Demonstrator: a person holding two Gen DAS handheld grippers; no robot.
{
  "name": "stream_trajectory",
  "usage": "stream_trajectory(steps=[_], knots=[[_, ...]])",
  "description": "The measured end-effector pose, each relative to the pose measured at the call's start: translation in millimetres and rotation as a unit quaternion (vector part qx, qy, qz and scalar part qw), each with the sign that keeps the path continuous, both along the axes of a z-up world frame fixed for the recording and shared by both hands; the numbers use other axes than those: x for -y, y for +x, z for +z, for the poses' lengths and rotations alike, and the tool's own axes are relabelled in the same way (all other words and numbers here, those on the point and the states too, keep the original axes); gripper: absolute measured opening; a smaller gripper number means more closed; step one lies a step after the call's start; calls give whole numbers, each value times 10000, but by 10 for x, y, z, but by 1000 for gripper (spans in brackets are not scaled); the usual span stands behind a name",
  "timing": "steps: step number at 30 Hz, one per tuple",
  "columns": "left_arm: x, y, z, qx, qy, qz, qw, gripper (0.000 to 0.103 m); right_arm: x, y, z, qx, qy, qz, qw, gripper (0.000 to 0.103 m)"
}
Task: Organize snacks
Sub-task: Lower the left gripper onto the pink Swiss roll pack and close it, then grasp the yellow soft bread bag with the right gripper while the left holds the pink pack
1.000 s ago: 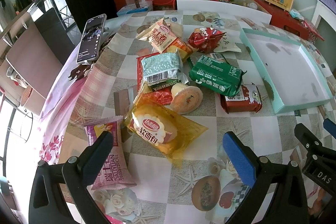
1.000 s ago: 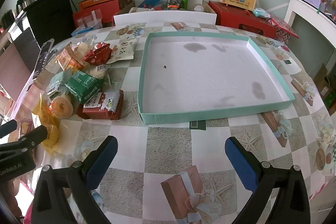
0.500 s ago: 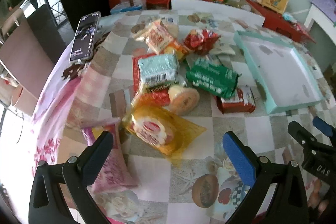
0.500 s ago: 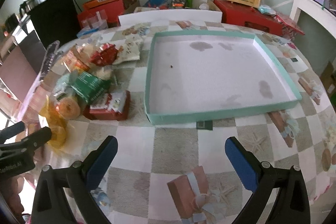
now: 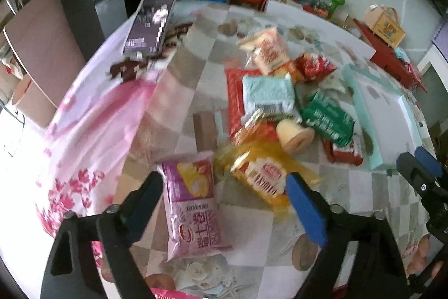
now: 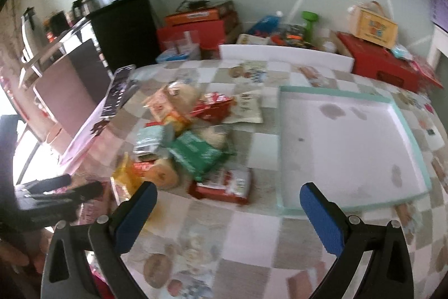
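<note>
A pile of snack packets lies on the checked tablecloth. My left gripper [image 5: 224, 189] is open and empty, with a pink-purple cake packet [image 5: 193, 201] between its fingers and a yellow bread packet [image 5: 263, 175] by the right finger. Beyond lie a pale blue packet [image 5: 268, 93], a green packet [image 5: 327, 118] and a red packet [image 5: 344, 154]. My right gripper [image 6: 228, 203] is open and empty, above the table in front of the red packet [image 6: 224, 185] and green packet [image 6: 196, 152]. The empty teal-rimmed tray [image 6: 403, 116] sits to the right.
A phone [image 5: 151, 24] leans at the table's far left edge. Red boxes [image 6: 383, 60], a white board [image 6: 282, 55] and clutter line the back. The left gripper [image 6: 50, 195] shows at the right wrist view's left edge; the right gripper [image 5: 420, 173] shows at the left view's right edge.
Both grippers have swung left. The left one now has the pink-purple packet between its fingers; the right one now faces the snack pile instead of the tray. Both stay open.
</note>
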State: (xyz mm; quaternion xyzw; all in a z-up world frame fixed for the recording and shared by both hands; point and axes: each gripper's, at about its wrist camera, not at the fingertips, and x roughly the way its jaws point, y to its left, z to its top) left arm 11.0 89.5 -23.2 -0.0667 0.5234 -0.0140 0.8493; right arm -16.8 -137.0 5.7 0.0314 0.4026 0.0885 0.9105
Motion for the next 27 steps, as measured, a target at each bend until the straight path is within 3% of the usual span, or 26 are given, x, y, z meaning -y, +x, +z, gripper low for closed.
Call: stream_trajectory(steps=[5,7,8,11,17,27], knots=[[-53,-32,-169,-207,49,91,9997,86,-267,51,-165,-177,-24,394,9991,102],[-76,-48,-226,-288,78,122,9995,81,-388,73,-214,-214,-77,573,9981,98],[-83,-48,-261,-331,75,126,9993,73,-426,89,-233,-236,-79,634,9977,97],[-99,-52,-337,-410,87,115,9991,69,-568,132,-286,-295,-90,816,9962,95],[-162,-59,-479,-522,130,126,9985,51,-873,174,-360,-318,-227,1234,9916,89],[-216,-115,-506,-381,109,-54,9992,49,-1260,254,-535,-469,-444,1752,9824,74]])
